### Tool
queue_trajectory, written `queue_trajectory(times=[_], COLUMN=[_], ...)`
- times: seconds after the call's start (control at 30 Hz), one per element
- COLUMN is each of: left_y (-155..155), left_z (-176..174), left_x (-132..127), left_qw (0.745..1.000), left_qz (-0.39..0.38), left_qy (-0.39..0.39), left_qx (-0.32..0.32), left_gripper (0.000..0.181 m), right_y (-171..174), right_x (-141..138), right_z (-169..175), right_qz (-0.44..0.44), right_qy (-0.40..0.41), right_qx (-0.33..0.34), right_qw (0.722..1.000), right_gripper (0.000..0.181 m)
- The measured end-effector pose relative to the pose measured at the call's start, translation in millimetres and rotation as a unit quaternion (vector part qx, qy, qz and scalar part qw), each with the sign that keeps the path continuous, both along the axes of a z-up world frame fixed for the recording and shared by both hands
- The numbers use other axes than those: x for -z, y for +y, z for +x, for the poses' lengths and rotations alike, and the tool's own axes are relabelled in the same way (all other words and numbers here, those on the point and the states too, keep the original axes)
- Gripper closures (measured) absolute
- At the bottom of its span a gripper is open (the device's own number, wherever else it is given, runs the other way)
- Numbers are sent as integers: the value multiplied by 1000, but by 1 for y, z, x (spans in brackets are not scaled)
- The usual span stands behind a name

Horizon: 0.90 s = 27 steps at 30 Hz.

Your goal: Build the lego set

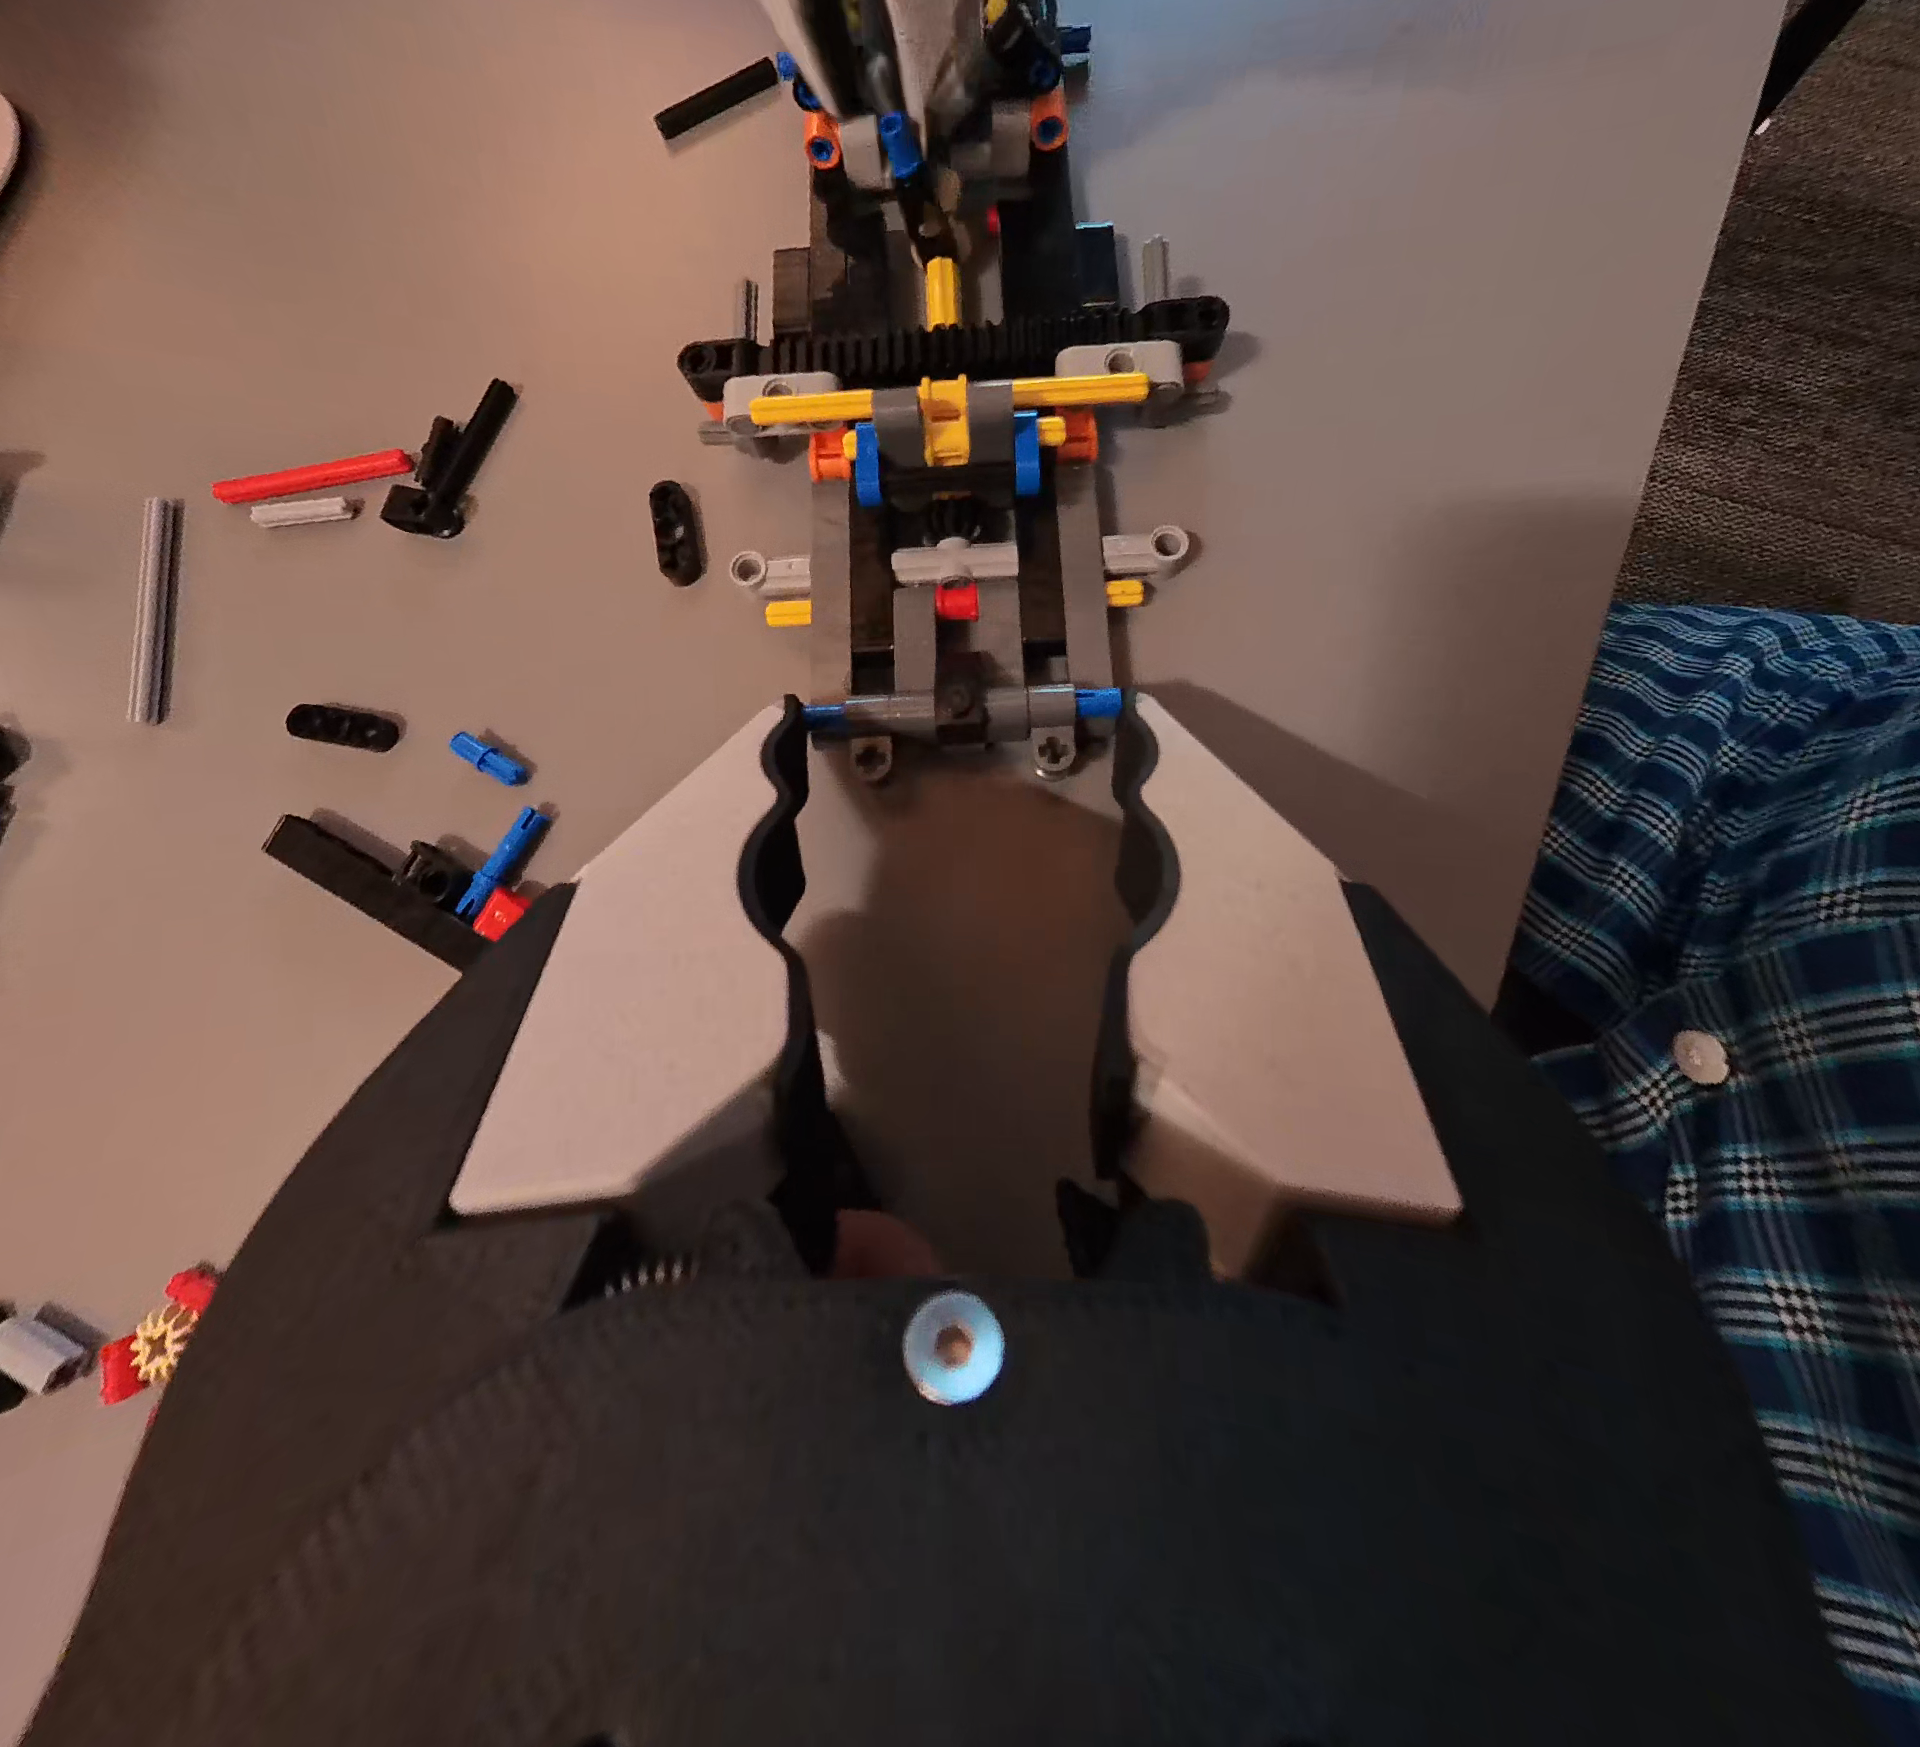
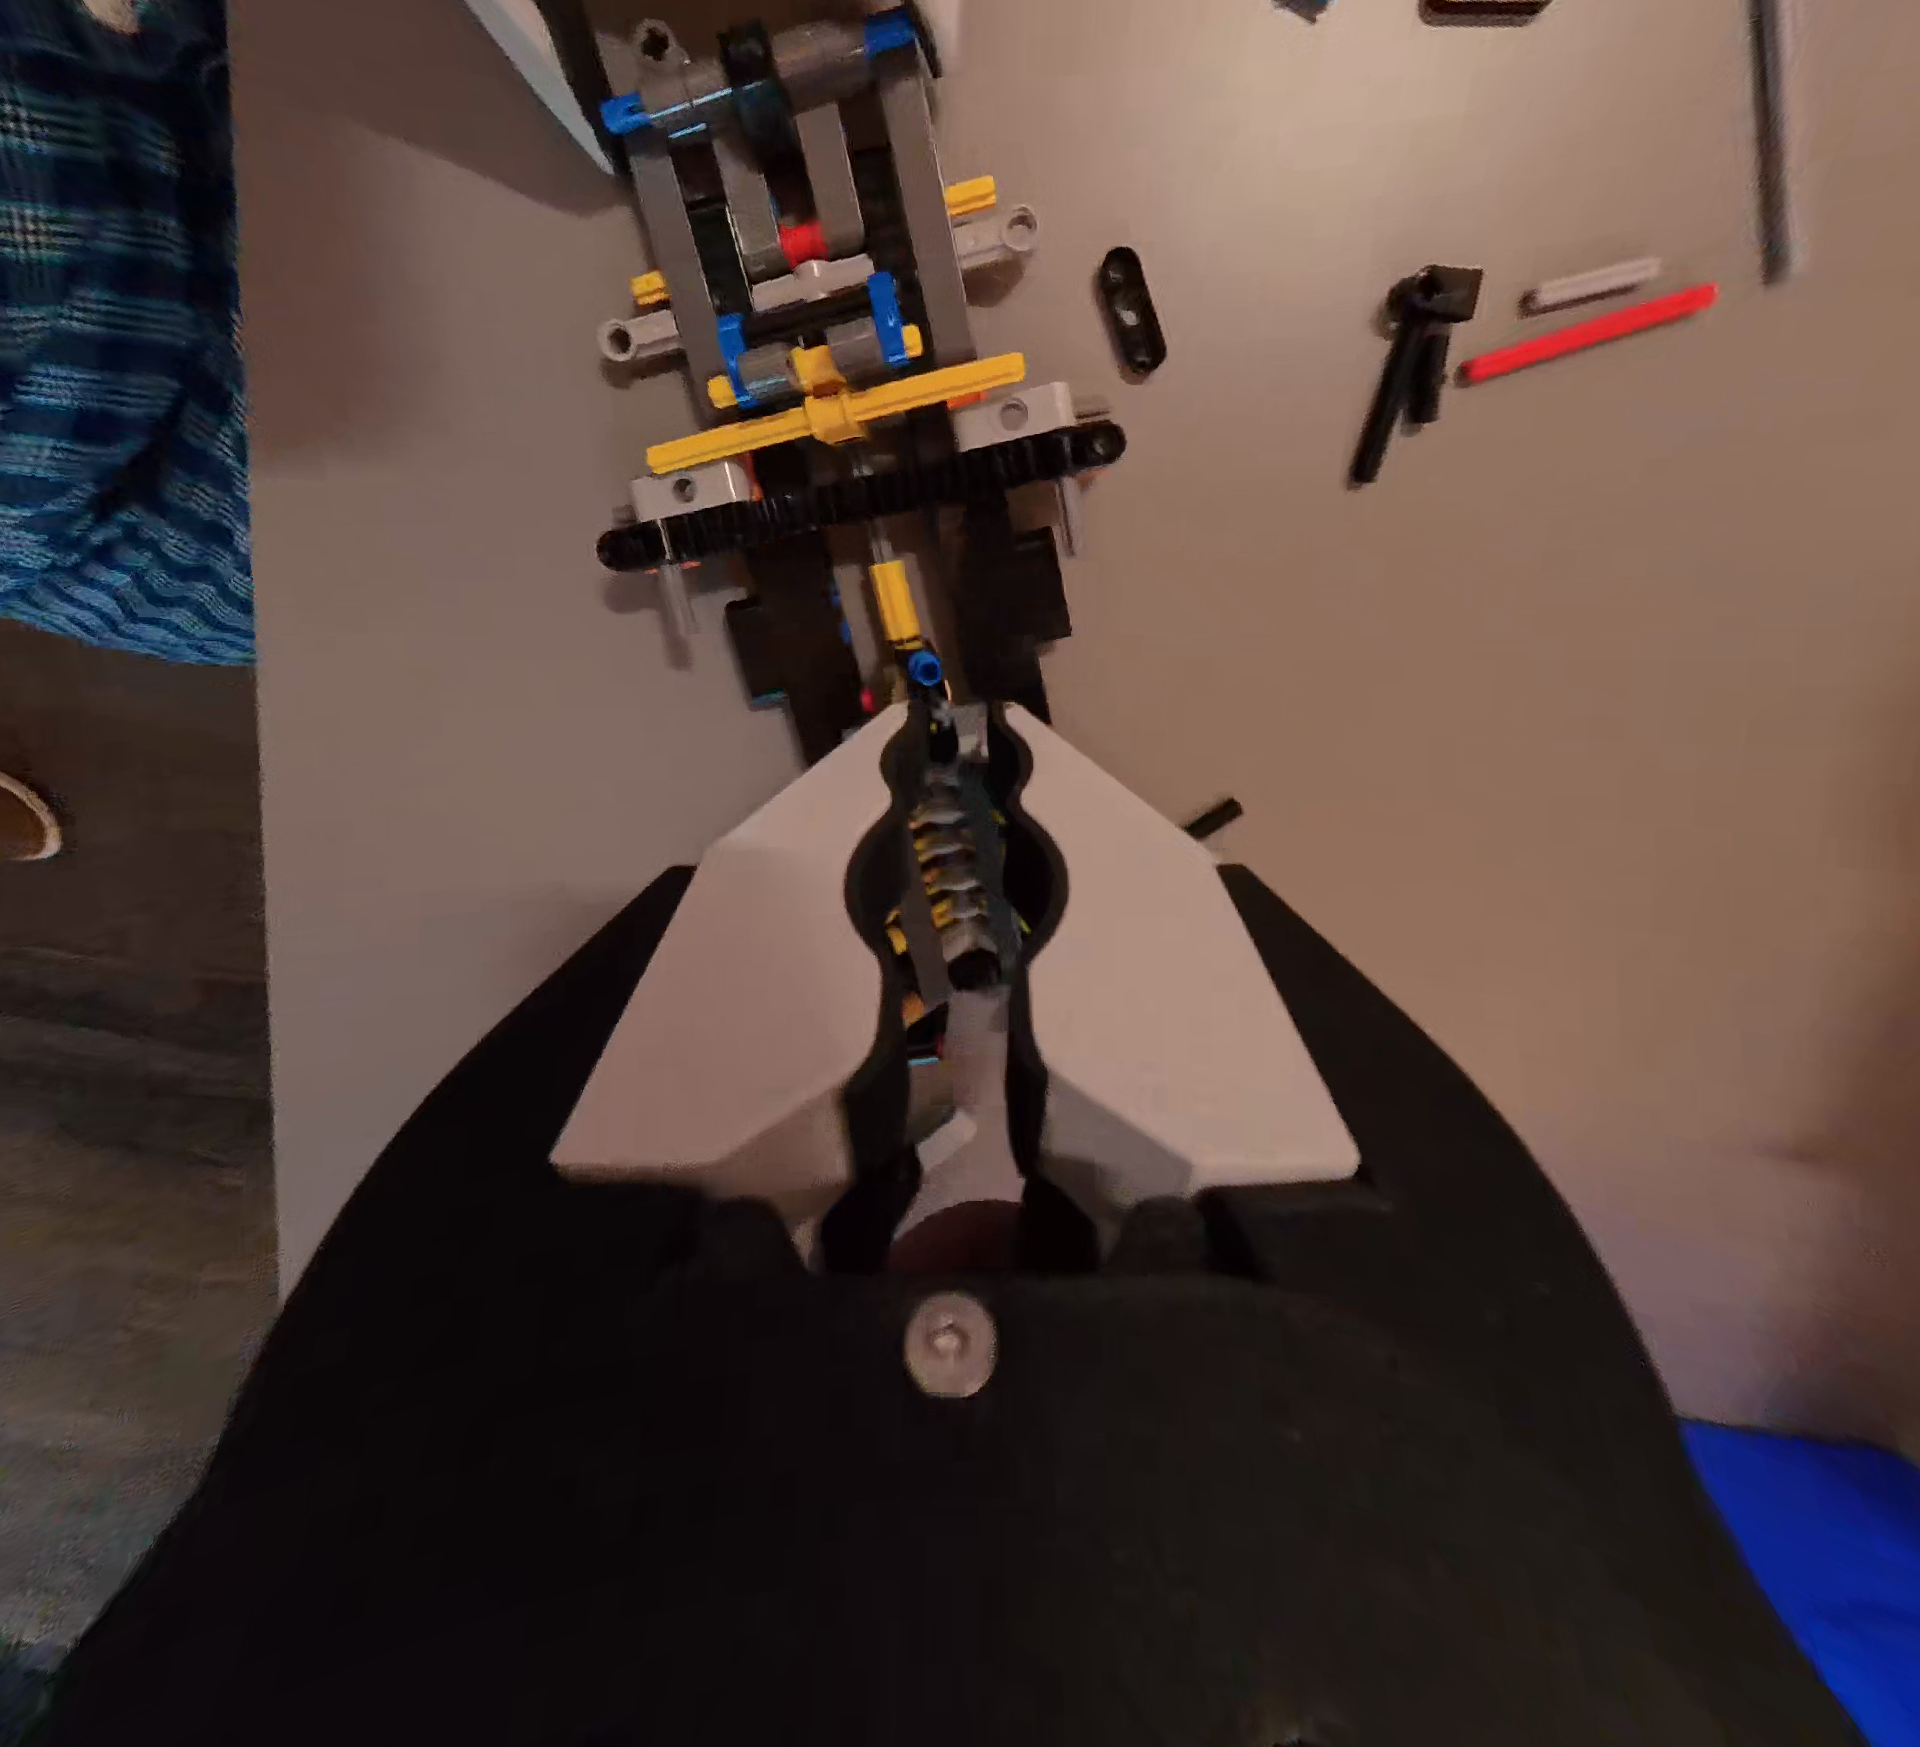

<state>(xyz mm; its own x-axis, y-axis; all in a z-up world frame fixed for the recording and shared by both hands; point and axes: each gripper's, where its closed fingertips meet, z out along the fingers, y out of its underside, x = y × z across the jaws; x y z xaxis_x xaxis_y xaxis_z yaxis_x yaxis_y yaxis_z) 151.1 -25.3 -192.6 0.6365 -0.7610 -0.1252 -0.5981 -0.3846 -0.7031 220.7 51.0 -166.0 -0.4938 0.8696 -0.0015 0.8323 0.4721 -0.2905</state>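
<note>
A grey, black and yellow lego assembly [image 1: 956, 440] with a black toothed rack lies on the pale table [image 1: 1403, 191]. My left gripper [image 1: 961, 726] has its jaws wide, and the fingertips [image 1: 787, 741] press on the blue pin ends at the assembly's near end. My right gripper [image 2: 951, 721] faces it from the opposite end. It is shut on a narrow grey, yellow and black part [image 2: 951, 876] at the assembly's [image 2: 831, 409] black end. The right gripper also shows at the top of the left wrist view [image 1: 925, 128].
Loose parts lie on the table to the left of the assembly: a red axle [image 1: 312, 473], a long grey axle [image 1: 156, 611], black beams [image 1: 343, 726], blue pins [image 1: 488, 755]. A person's plaid shirt [image 1: 1745, 970] is past the table's right edge. Across from one pair of fingers to the other is roughly 11 centimeters. The long grey axle [image 1: 156, 611] sits 15 centimeters or so from the ends of my left fingers.
</note>
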Motion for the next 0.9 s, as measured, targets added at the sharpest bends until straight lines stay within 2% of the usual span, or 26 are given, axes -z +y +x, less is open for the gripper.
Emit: queue_trajectory(times=[0.1, 0.3, 0.6, 0.9], left_y=[0, 0, 0, 0], left_z=[0, 0, 0, 0], left_x=[0, 0, 0, 0], left_qw=[1000, 1000, 1000, 1000], left_qz=[0, 0, 0, 1], left_qy=[-1, 1, -1, 1], left_qx=[0, 1, 2, 1], left_gripper=[124, 124, 124, 124], right_y=[-3, 1, -4, -7], right_x=[-6, -2, -4, -4], right_z=[-1, 0, 5, 8], right_qz=[11, 44, 21, 33], right_qy=[24, 1, -11, -9], right_qx=[-39, -78, -86, -82], right_qw=[999, 996, 996, 996], right_gripper=[174, 179, 181, 181])
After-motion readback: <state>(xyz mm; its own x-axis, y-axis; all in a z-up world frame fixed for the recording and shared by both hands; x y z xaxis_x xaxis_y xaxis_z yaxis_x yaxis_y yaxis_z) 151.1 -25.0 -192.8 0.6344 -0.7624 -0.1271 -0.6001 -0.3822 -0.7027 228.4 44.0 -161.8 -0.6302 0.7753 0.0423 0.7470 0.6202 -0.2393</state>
